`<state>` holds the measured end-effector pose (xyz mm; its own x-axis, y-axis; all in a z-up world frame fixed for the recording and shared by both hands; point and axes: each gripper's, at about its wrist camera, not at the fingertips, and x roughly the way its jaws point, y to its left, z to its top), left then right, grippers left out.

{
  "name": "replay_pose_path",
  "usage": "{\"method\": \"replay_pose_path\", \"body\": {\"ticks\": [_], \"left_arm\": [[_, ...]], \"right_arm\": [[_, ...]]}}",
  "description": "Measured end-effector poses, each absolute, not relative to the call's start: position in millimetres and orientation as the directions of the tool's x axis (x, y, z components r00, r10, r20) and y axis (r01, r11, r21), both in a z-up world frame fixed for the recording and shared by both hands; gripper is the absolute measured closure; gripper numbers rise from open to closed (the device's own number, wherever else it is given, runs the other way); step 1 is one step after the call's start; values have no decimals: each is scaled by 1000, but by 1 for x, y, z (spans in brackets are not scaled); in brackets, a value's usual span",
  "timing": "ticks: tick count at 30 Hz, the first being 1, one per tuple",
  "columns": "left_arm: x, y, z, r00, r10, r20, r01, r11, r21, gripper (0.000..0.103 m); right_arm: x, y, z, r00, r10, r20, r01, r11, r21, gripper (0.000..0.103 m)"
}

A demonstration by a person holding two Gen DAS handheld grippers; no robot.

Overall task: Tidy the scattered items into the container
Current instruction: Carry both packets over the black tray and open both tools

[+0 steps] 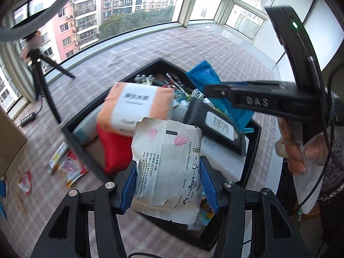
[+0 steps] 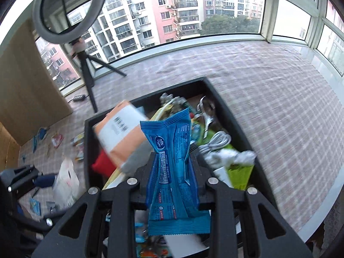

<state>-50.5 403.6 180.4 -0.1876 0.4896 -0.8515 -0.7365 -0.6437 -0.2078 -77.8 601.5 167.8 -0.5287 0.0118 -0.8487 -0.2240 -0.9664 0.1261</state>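
My left gripper [image 1: 168, 185] is shut on a crumpled white paper packet [image 1: 167, 167] with black print, held over the near edge of the black container [image 1: 71, 135]. My right gripper [image 2: 172, 167] is shut on a blue snack packet [image 2: 172, 172], held above the container [image 2: 234, 120]; it shows in the left wrist view [image 1: 217, 92] too, with the blue packet [image 1: 206, 73]. The container is piled with an orange-and-white pack [image 1: 133, 107], a red item [image 1: 116, 150], white cables [image 2: 217, 142] and a green item [image 2: 240, 174].
Small red and blue packets [image 1: 71, 169] lie scattered on the checked cloth left of the container, also in the right wrist view [image 2: 57, 139]. A ring light on a tripod [image 2: 86, 68] stands at the back left by the window. A wooden panel [image 2: 25, 86] is at the left.
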Motion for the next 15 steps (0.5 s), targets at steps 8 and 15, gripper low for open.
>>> {"method": "replay_pose_path", "body": {"ticks": [8, 15], "left_arm": [[-40, 446, 179, -228, 457, -860, -763, -632, -134, 47], [-37, 456, 182, -268, 453, -850, -769, -632, -95, 39]], "right_arm": [[-105, 630, 165, -521, 14, -853, -227, -966, 122, 70], [-115, 627, 167, -527, 9, -850, -211, -970, 120, 52]]}}
